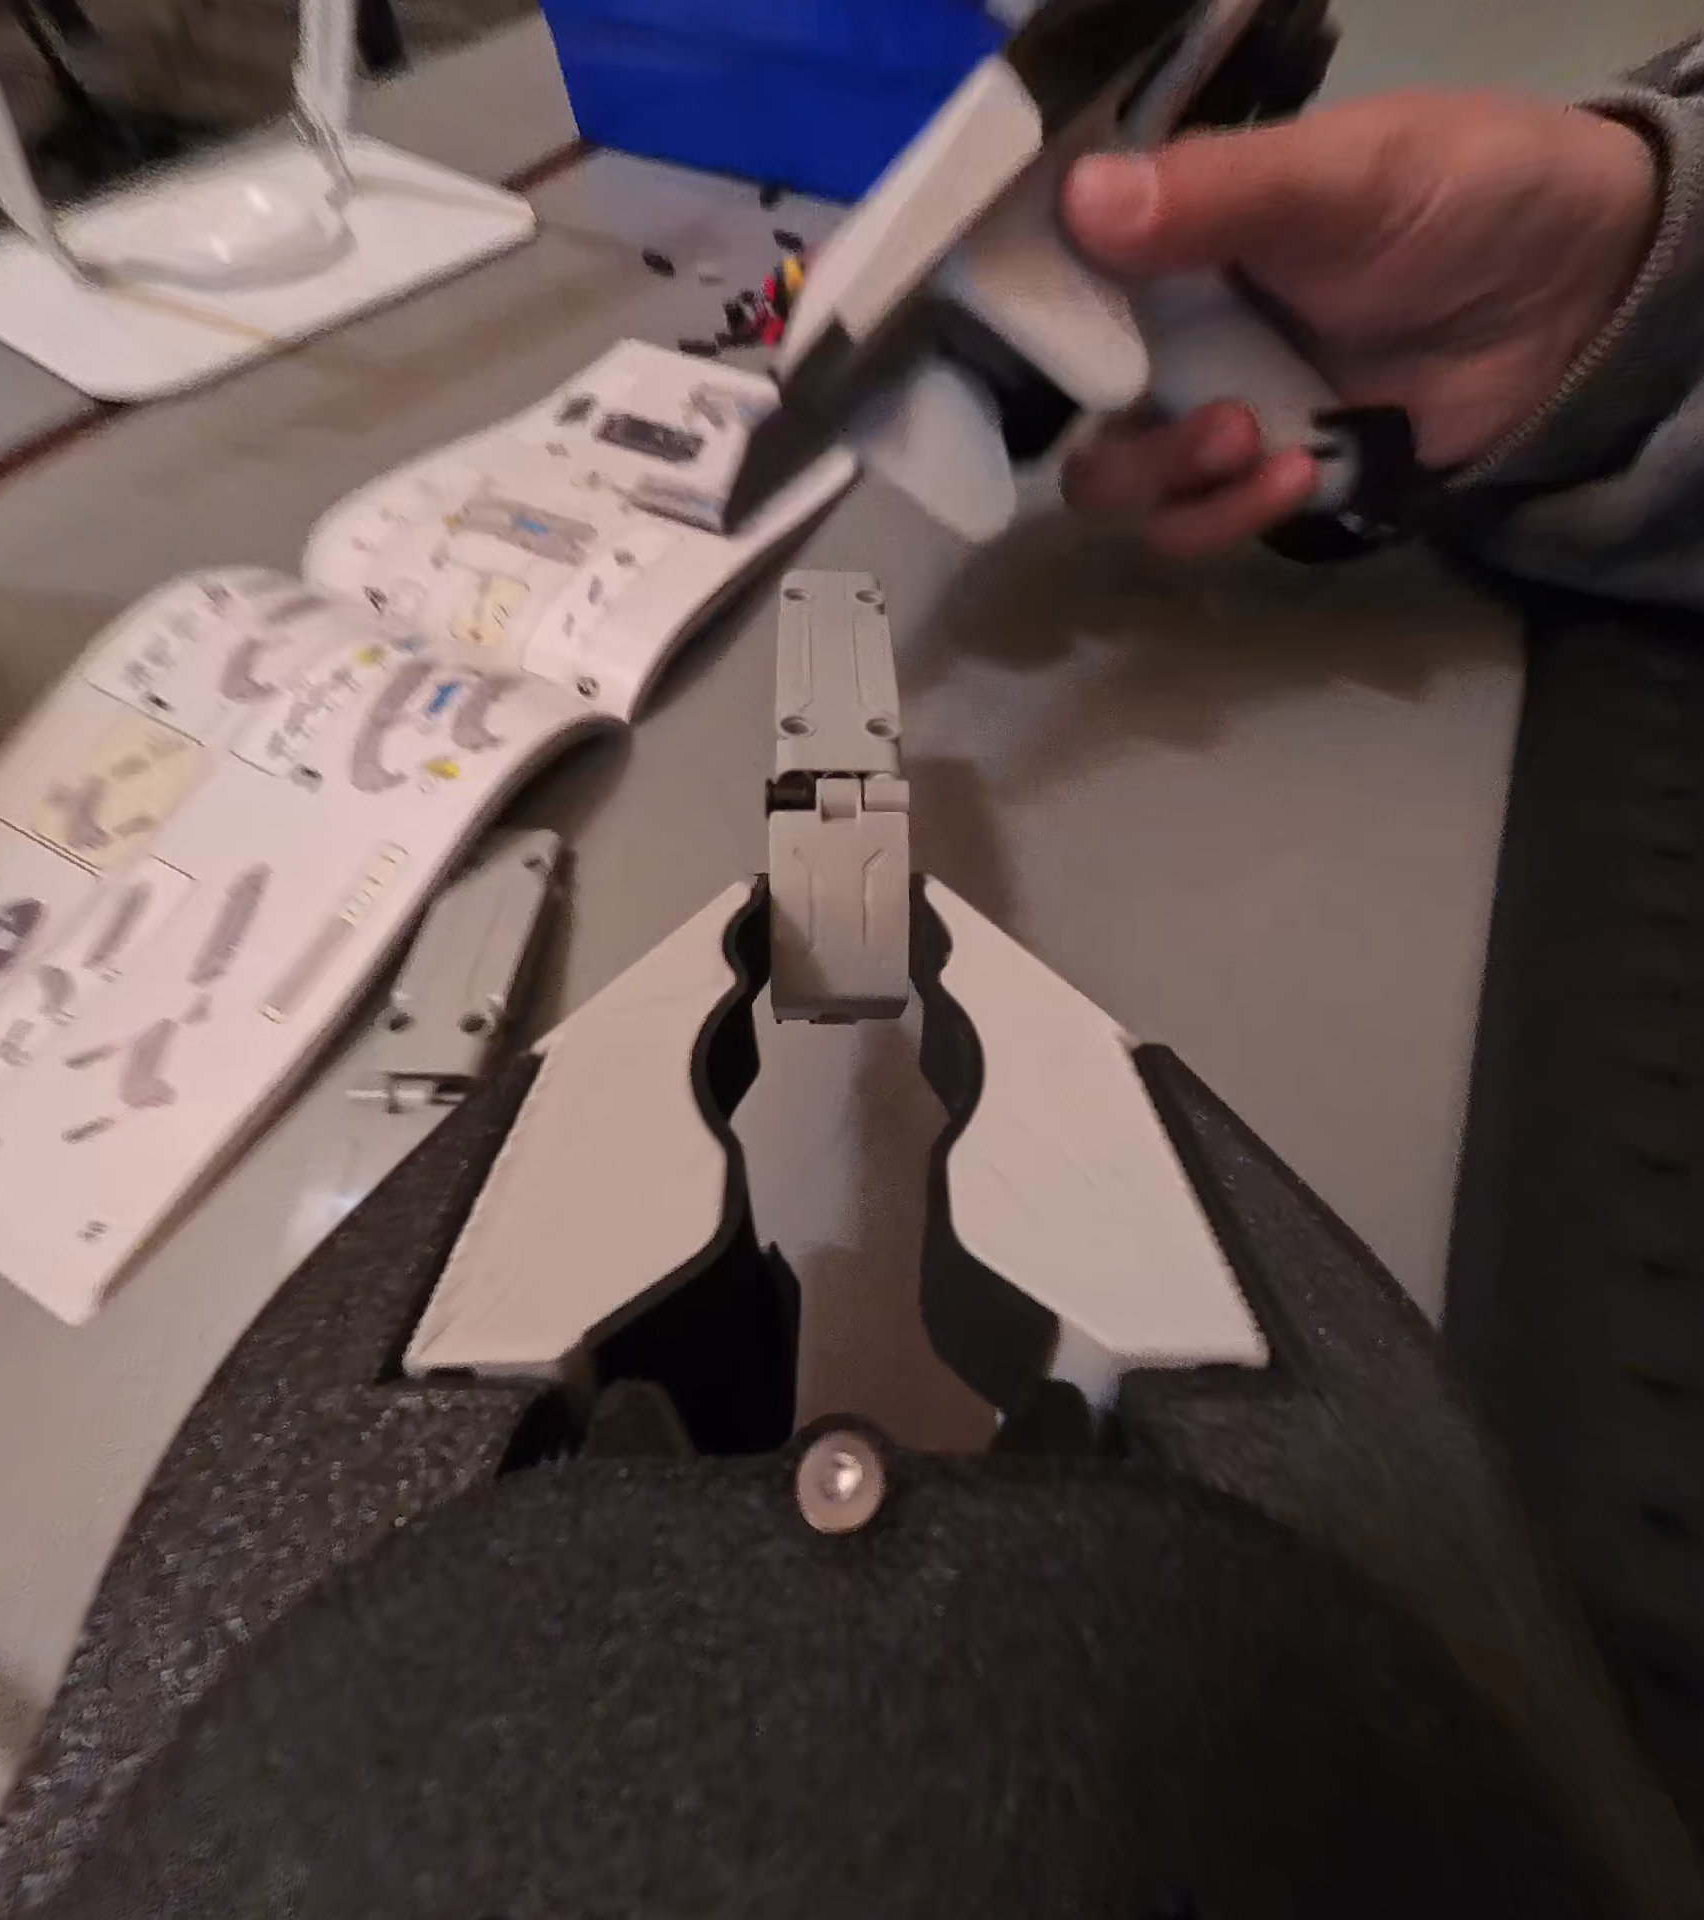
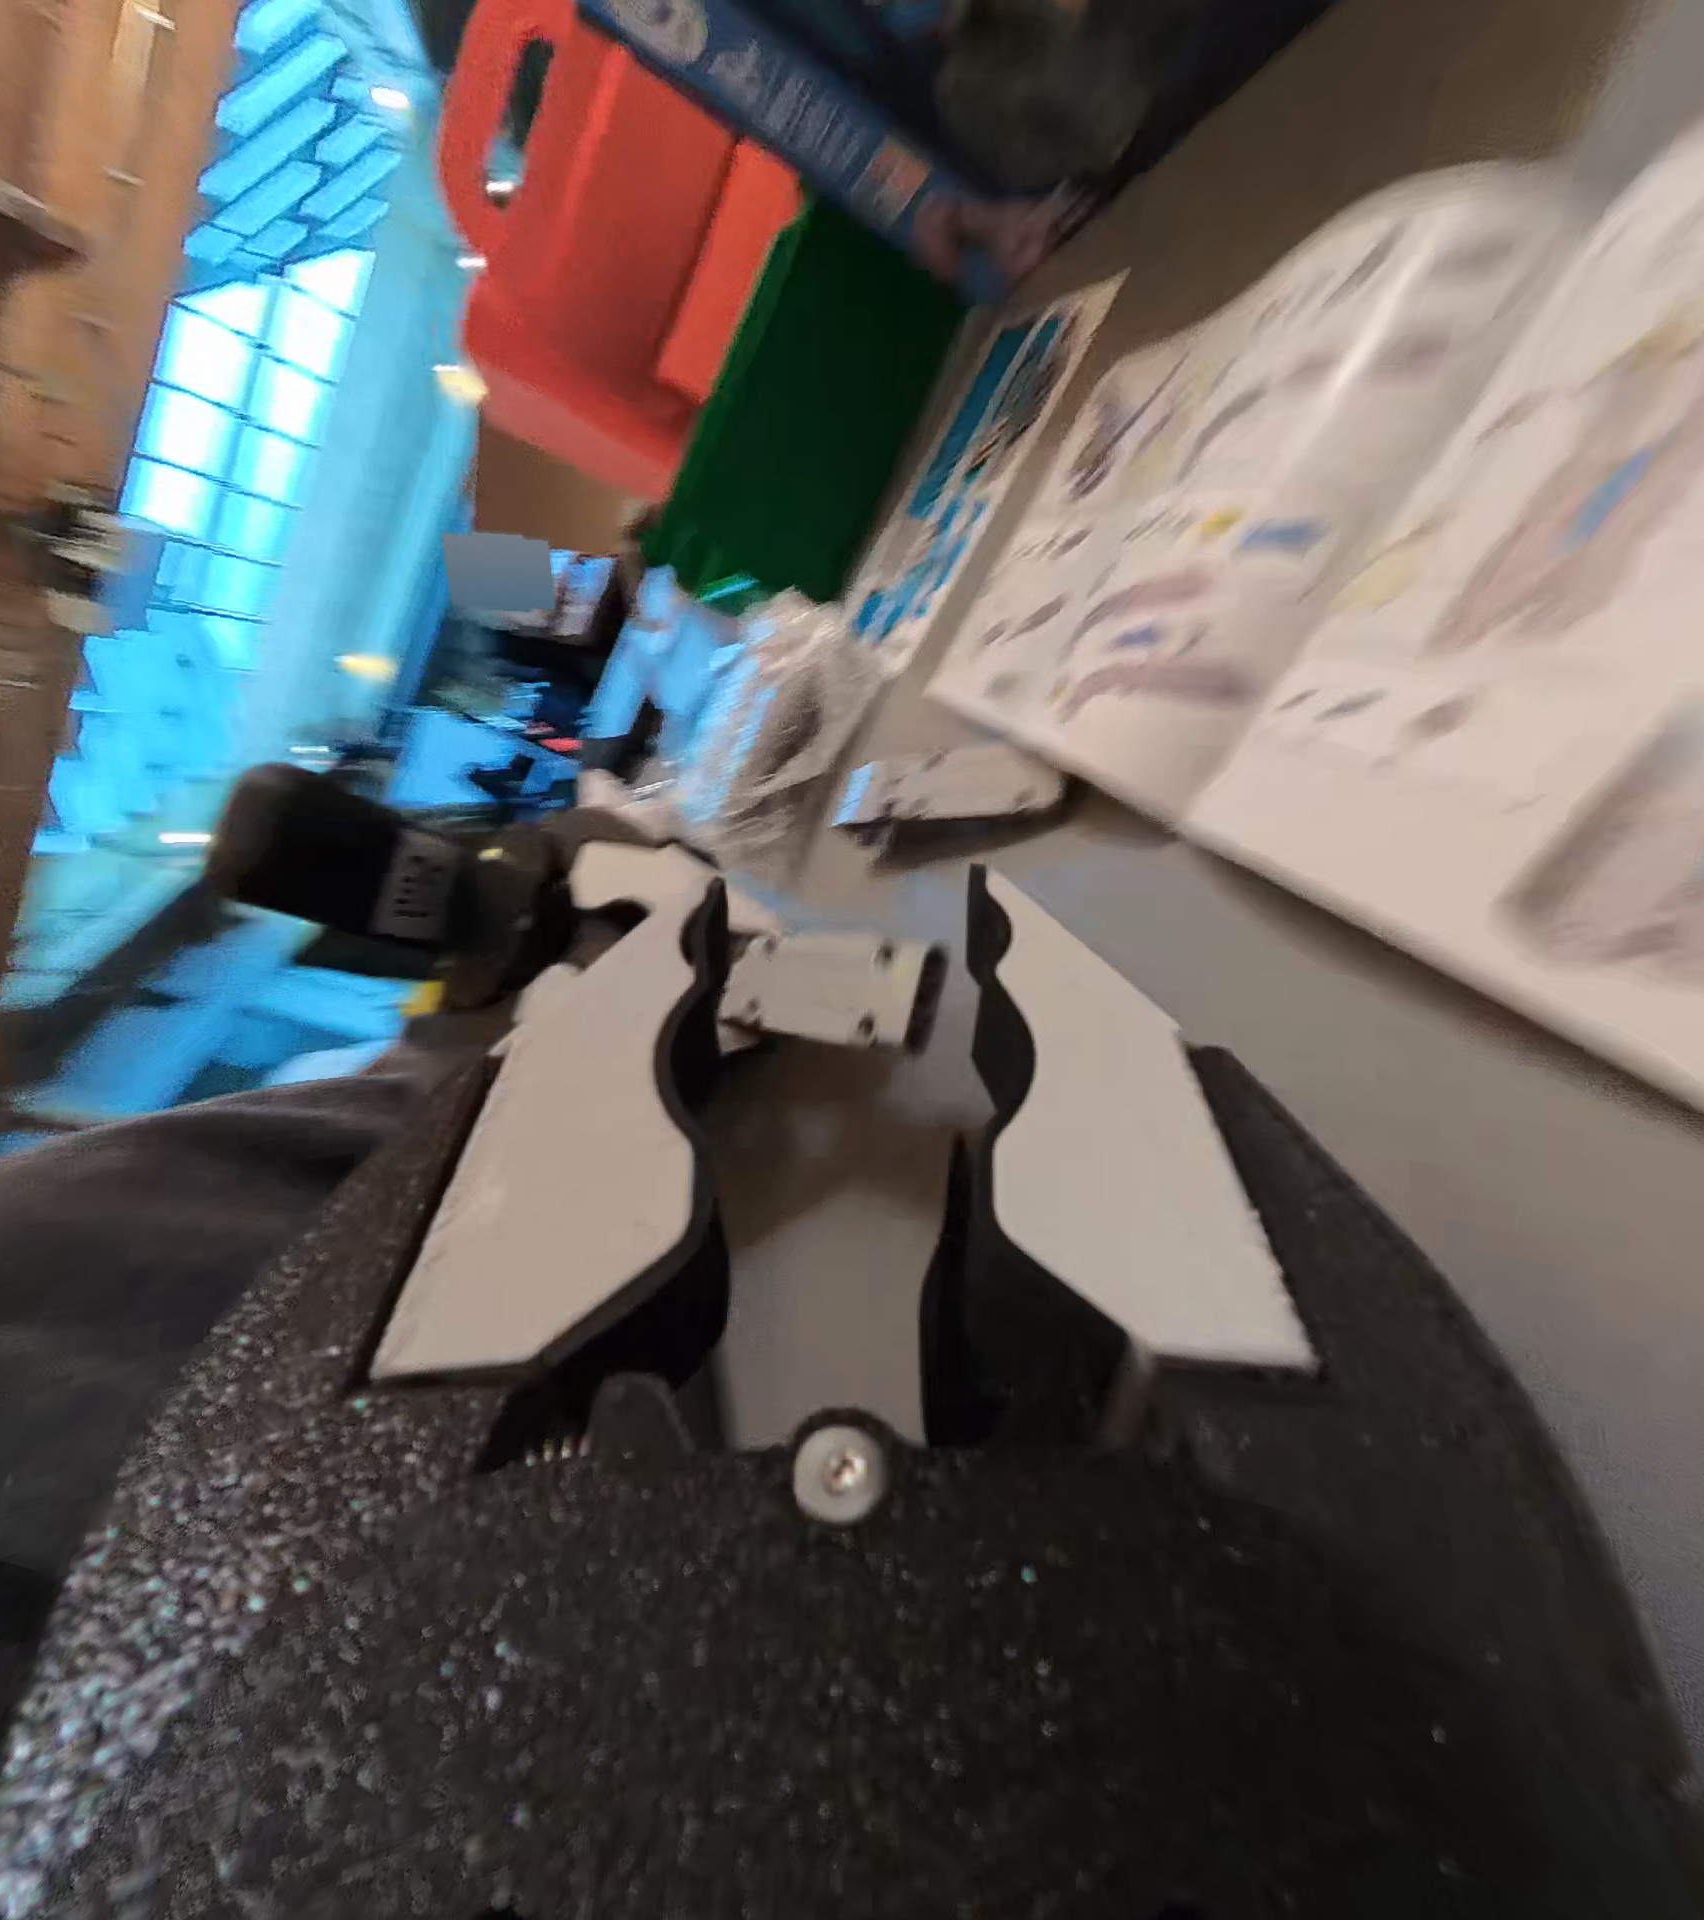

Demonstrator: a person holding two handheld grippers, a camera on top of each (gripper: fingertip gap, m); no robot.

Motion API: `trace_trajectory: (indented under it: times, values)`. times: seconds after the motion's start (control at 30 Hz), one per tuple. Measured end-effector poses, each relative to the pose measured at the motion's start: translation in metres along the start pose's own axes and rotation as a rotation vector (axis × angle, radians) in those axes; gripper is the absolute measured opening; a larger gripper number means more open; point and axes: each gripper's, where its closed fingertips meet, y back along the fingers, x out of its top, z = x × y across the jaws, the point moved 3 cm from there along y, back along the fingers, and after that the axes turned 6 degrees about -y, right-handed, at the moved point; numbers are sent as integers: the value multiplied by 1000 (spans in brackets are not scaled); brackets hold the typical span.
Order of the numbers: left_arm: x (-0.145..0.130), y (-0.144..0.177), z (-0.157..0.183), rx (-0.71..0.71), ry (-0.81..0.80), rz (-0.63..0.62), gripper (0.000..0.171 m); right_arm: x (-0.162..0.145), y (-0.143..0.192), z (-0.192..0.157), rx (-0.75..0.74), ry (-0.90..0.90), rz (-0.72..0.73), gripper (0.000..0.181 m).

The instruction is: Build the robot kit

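On the far left of the worktop (image 1: 1191, 831) sits a white stand base (image 1: 235, 270), smooth and glossy, well clear of the working area. Nearer lies an open instruction booklet (image 1: 287, 831), its pages bowed up from the spine and printed with small grey, blue and yellow diagrams; I judge it is spread flat so both pages can be read while the hands are busy. Just beside its lower edge rests a second grey assembly (image 1: 469, 966), long and flat with visible screw heads, apparently put aside.

In the middle, the left gripper (image 1: 835, 935) is clamped on a hinged grey plastic part (image 1: 835, 790). Its white fingers, edged with wavy black pads, pinch the lower segment at its sides, so the upper segment with four round recesses sticks out forward over the worktop. The part looks matte and moulded, with sharp panel lines.

To the right, a hand (image 1: 1399, 301) in a grey zip sleeve holds the right gripper (image 2: 843, 935), blurred, tilted down toward the booklet's far page. In its own view its jaws stand apart with nothing between them; the grey part lies just beyond its tips. Scattered small black, red and yellow pieces (image 1: 754, 301) lie past the booklet, before a blue box (image 1: 754, 94).
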Motion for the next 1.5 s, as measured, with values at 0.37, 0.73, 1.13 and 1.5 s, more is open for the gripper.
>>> trace_trajectory:
  times: [0.37,0.73,1.13,1.5]
  values:
    - [-27,-7,15,-106,-4,-187,25,31,25,24,-379,584,50,45]
    - [-2,-1,9,-265,218,24,44,10,16,47,-427,605,-108,44]
    - [25,30,-38,23,174,287,43,19,19,34,-446,660,-53,41]
    - [8,25,-45,261,-69,81,44,39,167,-40,-651,689,146,40]
